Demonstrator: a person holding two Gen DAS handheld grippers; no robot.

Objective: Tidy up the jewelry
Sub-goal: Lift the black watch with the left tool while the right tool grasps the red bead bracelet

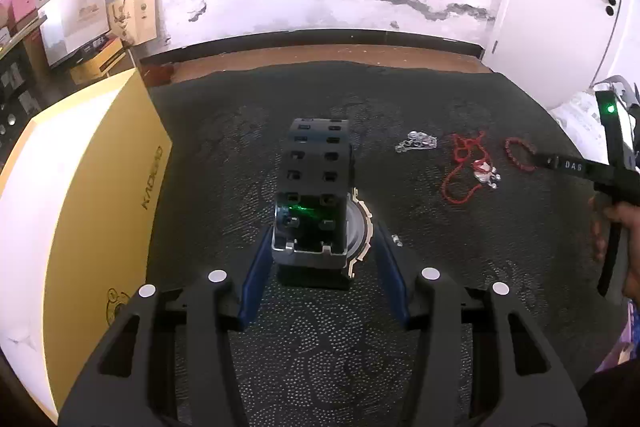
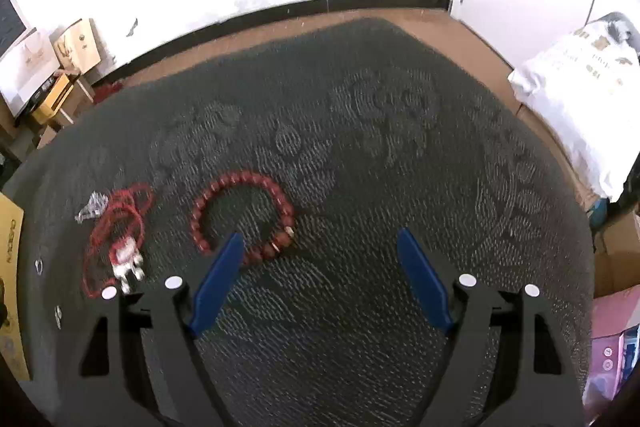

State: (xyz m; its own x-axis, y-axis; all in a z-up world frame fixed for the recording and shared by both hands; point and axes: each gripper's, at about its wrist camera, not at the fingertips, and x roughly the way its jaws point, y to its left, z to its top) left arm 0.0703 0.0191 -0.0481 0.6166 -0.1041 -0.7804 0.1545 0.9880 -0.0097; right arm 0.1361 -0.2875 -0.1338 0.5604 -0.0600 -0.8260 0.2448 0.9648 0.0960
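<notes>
Cloth (image 2: 360,155) lies bare right of bead bracelet (image 2: 244,215), to its edge

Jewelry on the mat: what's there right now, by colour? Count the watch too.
Red: 2, the bead bracelet and the cord necklace with its pendant.
Silver: 1, the chain heaped left of the cord necklace.
Black: 1, the watch between the left tongs.
Total: 4. A few tiny bits near the mat's edge are too small to identify.
</notes>
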